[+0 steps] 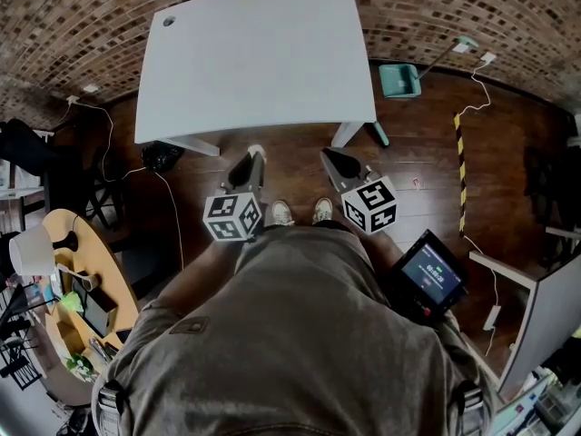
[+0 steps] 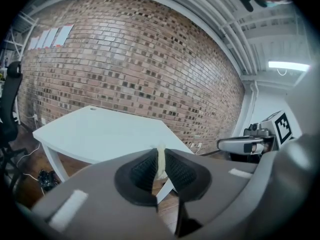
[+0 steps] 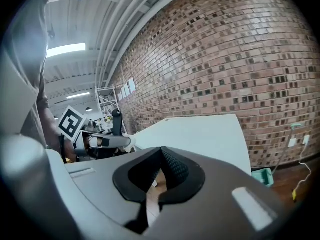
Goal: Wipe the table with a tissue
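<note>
The left claw (image 2: 160, 158) is clenched on a pale tissue (image 2: 161, 166), which is pinched upright between its jaws. The right claw (image 3: 161, 153) is closed on itself, empty. Both are held low over the wooden floor (image 1: 427, 143), near the front edge of the white desk (image 1: 254, 53) but apart from it.

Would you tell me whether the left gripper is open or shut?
Shut: the left gripper pinches a thin pale tissue between its jaws.

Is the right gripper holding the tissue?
No, the right gripper is shut on nothing; the tissue sits in the left gripper.
</note>
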`<state>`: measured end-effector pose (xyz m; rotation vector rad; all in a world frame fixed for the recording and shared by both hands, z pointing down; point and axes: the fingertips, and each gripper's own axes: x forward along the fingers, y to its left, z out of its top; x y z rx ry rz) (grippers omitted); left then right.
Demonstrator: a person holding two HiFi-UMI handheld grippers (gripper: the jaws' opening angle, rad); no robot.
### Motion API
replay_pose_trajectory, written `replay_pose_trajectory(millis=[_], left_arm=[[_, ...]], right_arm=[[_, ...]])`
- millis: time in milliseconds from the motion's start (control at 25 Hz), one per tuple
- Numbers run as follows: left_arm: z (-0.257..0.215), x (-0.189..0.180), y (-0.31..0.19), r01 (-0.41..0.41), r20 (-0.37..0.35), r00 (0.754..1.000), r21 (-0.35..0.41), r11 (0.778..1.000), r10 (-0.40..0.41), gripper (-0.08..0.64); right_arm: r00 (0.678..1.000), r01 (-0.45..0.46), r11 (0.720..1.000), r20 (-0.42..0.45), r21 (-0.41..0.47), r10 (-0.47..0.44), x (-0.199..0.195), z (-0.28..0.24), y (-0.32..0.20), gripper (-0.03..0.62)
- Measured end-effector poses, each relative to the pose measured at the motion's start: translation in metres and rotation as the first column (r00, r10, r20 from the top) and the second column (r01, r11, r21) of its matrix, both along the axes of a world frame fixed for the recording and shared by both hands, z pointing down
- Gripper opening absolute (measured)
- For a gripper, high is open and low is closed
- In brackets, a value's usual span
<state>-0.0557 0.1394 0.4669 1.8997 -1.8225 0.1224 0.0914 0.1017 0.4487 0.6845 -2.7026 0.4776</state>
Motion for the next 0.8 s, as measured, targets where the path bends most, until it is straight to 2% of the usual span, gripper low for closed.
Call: replay_pose_trajectory(millis=[800], left_arm=[[-0.004,-0.005,-0.006,-0.007,-0.015,1.0,0.022,1.0,0.008,0.041]], right_arm=[[1.0,0.01,1.0,-0.001,0.009,-0.01,-0.015,0.001,0.0,0.012]])
